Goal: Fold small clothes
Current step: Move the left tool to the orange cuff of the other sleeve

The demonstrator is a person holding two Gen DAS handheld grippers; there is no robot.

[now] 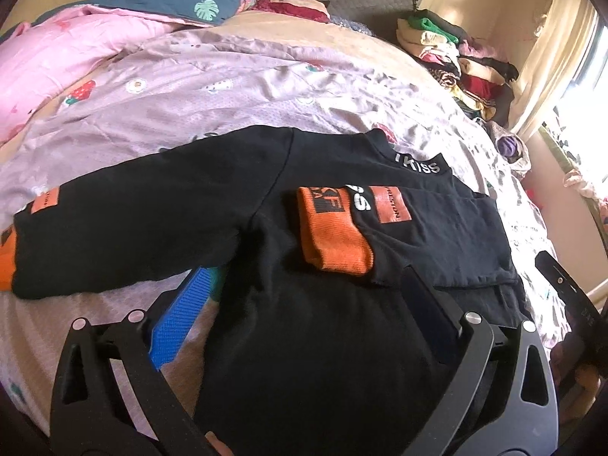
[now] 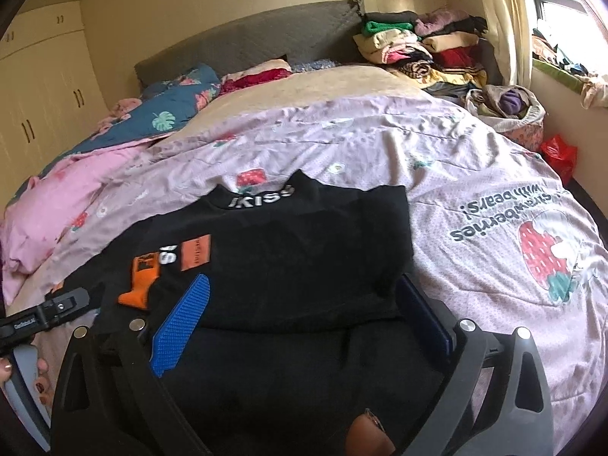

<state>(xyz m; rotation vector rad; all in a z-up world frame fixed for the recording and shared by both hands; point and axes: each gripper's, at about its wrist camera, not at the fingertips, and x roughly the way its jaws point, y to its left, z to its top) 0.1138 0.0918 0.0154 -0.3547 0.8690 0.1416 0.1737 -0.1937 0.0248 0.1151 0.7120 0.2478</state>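
Observation:
A small black sweatshirt (image 1: 182, 220) with orange cuffs and patches lies on the bed, collar marked "KISS" pointing away. One sleeve is folded across the chest, its orange cuff (image 1: 334, 231) on top; the other sleeve stretches out to the left. My left gripper (image 1: 307, 285) is open over the shirt's lower body, blue pad (image 1: 182, 319) at the left edge. My right gripper (image 2: 304, 285) is open over the shirt (image 2: 288, 250) near its folded right side, blue pad (image 2: 182, 326) showing. Each gripper's body appears at the edge of the other's view.
The bed is covered by a lilac strawberry-print duvet (image 2: 475, 174). A pink quilt (image 1: 64, 64) and blue leaf-print pillow (image 2: 171, 110) lie at the far left. Stacks of folded clothes (image 2: 421, 49) sit by the headboard, a full bag (image 2: 509, 110) and window at the right.

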